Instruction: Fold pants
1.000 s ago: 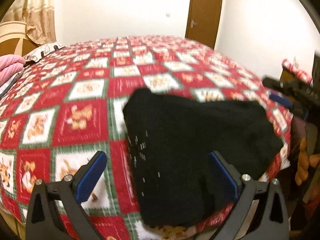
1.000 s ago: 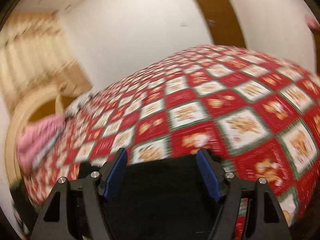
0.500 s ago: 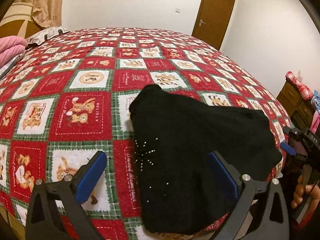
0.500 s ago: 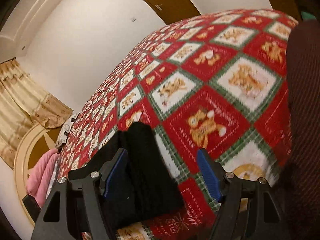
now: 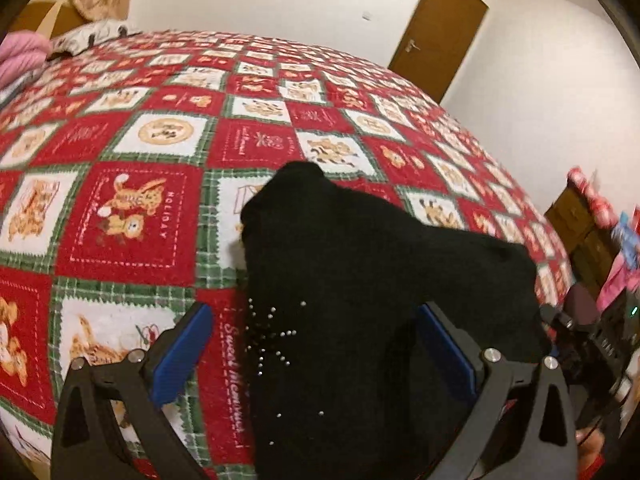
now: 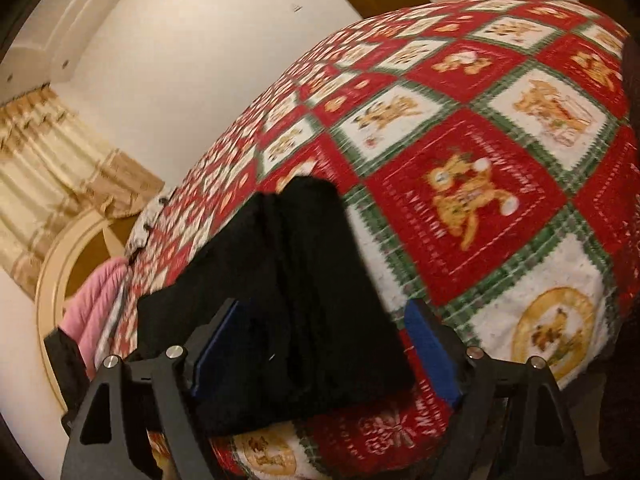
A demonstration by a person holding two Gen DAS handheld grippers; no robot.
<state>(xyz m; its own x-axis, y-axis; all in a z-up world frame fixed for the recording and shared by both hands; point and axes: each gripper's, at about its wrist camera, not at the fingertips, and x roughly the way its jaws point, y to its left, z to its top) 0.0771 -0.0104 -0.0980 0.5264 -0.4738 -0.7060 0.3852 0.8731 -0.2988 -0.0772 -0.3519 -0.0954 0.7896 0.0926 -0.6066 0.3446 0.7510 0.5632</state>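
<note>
The black pants (image 5: 360, 280) lie folded in a thick bundle at the near edge of the bed, with small silver studs on the left part. My left gripper (image 5: 312, 346) hovers over their near end, open wide, blue pads on either side and clear of the cloth. In the right wrist view the pants (image 6: 288, 280) run away from me in stacked layers. My right gripper (image 6: 324, 344) straddles their near end with its jaws opening and the pads not pressing on the fabric. The right gripper (image 5: 580, 340) also shows at the right edge of the left wrist view.
A red, white and green patchwork bedspread (image 5: 160, 140) covers the whole bed. Pink bedding (image 5: 20, 56) and a pillow lie at the head end by a cream headboard (image 6: 52, 280) and curtain. A brown door (image 5: 436, 32) stands beyond; a wooden dresser (image 5: 576, 216) is at the right.
My right gripper has sunk toward the bed's near edge, rolled, and its jaws have widened around the pants' end. The left gripper has crept slightly closer to the pants.
</note>
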